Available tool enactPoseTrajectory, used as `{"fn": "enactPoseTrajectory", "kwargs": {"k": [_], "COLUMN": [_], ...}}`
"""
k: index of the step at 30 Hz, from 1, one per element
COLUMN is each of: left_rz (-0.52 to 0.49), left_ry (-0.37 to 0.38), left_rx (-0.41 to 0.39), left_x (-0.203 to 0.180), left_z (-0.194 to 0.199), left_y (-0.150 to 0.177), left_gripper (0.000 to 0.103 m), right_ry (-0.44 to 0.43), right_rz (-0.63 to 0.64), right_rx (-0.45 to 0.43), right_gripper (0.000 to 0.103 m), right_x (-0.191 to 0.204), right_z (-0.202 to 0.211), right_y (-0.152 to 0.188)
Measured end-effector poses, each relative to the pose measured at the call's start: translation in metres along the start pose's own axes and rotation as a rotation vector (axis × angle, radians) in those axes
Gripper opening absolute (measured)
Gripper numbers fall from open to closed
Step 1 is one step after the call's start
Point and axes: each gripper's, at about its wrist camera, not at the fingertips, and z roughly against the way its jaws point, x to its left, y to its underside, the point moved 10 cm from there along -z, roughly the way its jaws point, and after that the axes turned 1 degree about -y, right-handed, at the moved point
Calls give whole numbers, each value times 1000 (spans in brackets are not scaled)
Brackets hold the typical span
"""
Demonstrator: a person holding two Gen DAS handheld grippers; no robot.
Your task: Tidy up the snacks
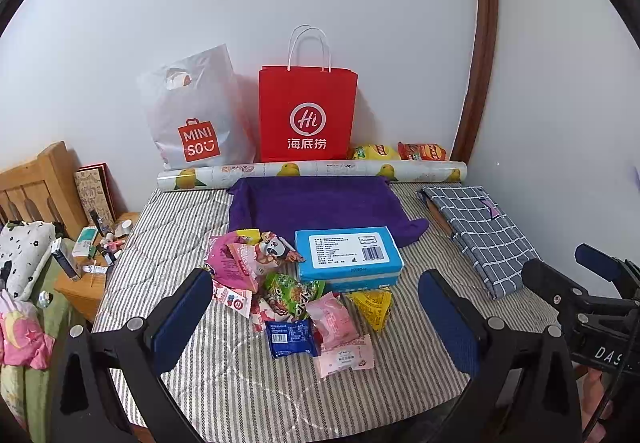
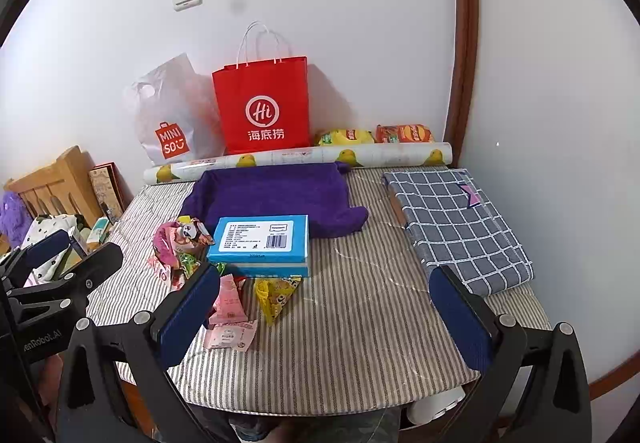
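- Striped mattress [image 1: 168, 243], grey and white, filling the middle ground; wall along the far edge, wall and brown curved trim on the right; near edge just below the grippers. Bare stripes wide open on the near right, between the snack pile and the checked cloth.
- Checked cloth [image 2: 452, 219], grey with white grid, folded, along the right edge.
- Purple towel [image 1: 320, 207], spread flat near the far edge, centre.
- Red paper bag [image 1: 307, 115], upright against the wall, white handles, printed "Hi" and "海底捞"; contents not visible.
- White plastic bag [image 1: 192, 111] just left of it, red "MINISO" logo; contents unclear.
- Printed roll [image 1: 312, 171] with a yellow fruit pattern, lying along the far edge before both bags.
- Two chip bags [image 1: 400, 151], yellow and orange, behind the roll at the right.
- Blue box [image 1: 348, 255], white label with barcode, text too small to read; far corner overlapping the towel.
- Snack pile [image 1: 296, 299] left of and before the box: pink packets, green packet, small blue packet, yellow triangular packet, touching and overlapping.
- Left gripper [image 1: 316, 317], jaws spread wide, nothing pinched, hovering above the pile.
- Right gripper [image 2: 324, 317], jaws spread wide, empty, over bare stripes right of the pile.
- Wooden bedside stand [image 1: 80, 283] at far left, crowded with small items.
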Motion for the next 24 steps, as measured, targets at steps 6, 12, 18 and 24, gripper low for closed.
{"fn": "enactPoseTrajectory", "kwargs": {"k": [6, 12, 18, 24], "left_rz": [-1, -1, -1, 6], "left_ry": [5, 9, 12, 14], "left_rx": [1, 3, 2, -1], "left_x": [-1, -1, -2, -1], "left_z": [0, 0, 0, 2], "left_y": [-1, -2, -4, -3], "left_gripper": [103, 103, 103, 103], "right_ry": [-1, -7, -14, -20], "right_rz": [4, 7, 21, 21], "right_rx": [5, 2, -2, 0], "right_gripper": [103, 103, 103, 103], "right_x": [4, 6, 12, 14], "right_z": [-2, -1, 1, 0], "right_y": [2, 3, 3, 5]}}
